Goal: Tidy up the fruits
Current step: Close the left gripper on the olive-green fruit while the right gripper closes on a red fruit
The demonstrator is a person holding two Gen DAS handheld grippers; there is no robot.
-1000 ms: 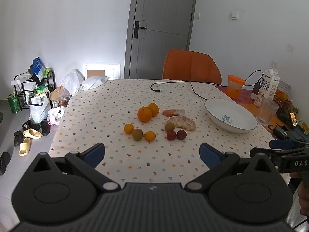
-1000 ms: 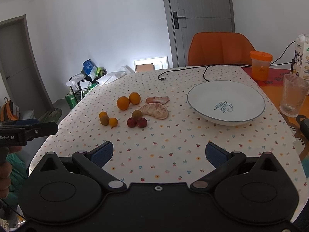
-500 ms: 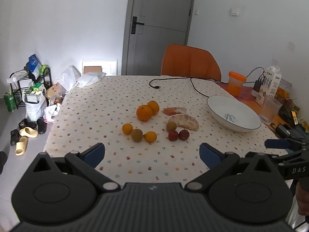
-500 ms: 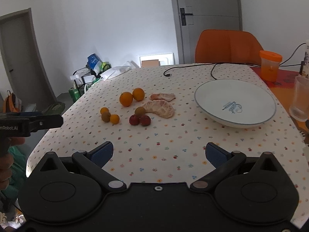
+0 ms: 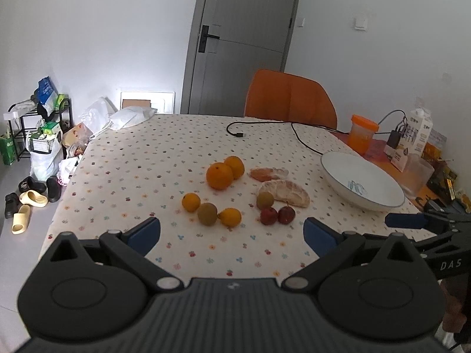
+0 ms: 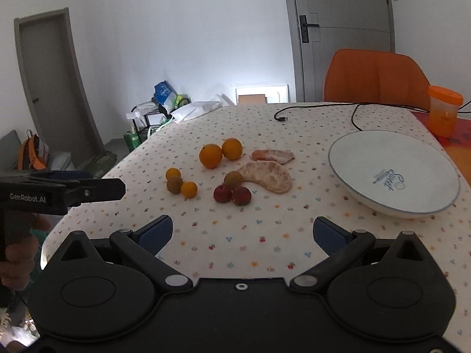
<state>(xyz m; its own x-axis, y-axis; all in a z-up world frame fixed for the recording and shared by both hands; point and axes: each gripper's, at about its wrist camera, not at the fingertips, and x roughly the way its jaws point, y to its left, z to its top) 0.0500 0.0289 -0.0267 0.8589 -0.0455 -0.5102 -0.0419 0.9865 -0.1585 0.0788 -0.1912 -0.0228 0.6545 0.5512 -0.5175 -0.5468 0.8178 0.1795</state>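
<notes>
Left wrist view shows my left gripper [image 5: 232, 232] spread wide and empty, short of the fruits [image 5: 244, 194] scattered mid-table; the white bowl [image 5: 363, 186] sits apart to their right, empty. My right gripper [image 6: 243, 232] is likewise agape, holding nothing. I'd take the nearest red fruit [image 6: 222, 193] first, straddling it squarely so it doesn't roll into its neighbour.

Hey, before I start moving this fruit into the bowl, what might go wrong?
1. The round oranges and red fruits touch their neighbours; grabbing one may send another rolling.
2. The peeled segments look soft, so a hard squeeze could crush them.
3. The bowl sits near the glass; a wide swing might knock it.
</notes>
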